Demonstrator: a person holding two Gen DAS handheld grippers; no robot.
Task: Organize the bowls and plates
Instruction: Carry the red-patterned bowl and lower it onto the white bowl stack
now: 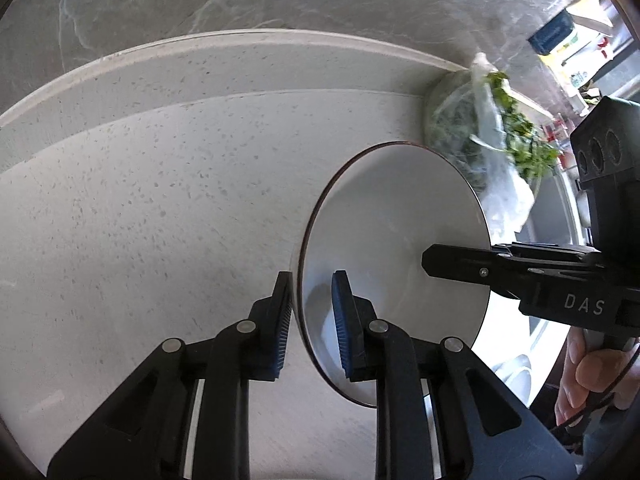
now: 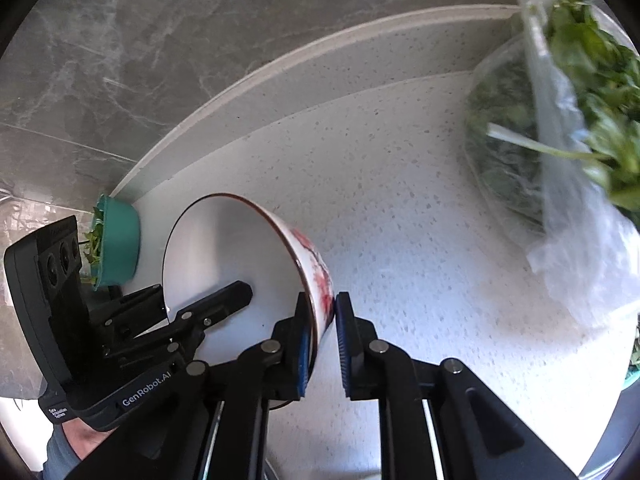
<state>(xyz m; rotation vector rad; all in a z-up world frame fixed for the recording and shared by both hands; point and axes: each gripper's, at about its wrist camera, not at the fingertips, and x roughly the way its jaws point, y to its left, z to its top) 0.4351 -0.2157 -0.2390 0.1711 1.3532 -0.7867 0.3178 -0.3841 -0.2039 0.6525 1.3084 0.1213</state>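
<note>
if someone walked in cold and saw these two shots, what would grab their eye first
First, the white bowl with red painting on its outside, tipped on edge mid-frame with both grippers at its rim: the left gripper straddles one side, the right gripper the opposite side. Next, the clear plastic bag of leafy greens on the speckled white counter to the right. A teal bowl of greens sits far left by the wall.

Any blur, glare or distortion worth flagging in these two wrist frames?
Left wrist: fisheye bends the counter edge into an arc; the bag of greens is smeared by motion; window light blows out below the bowl. Right wrist: same curvature; the teal bowl is blurred; the bag's plastic is overexposed.
</note>
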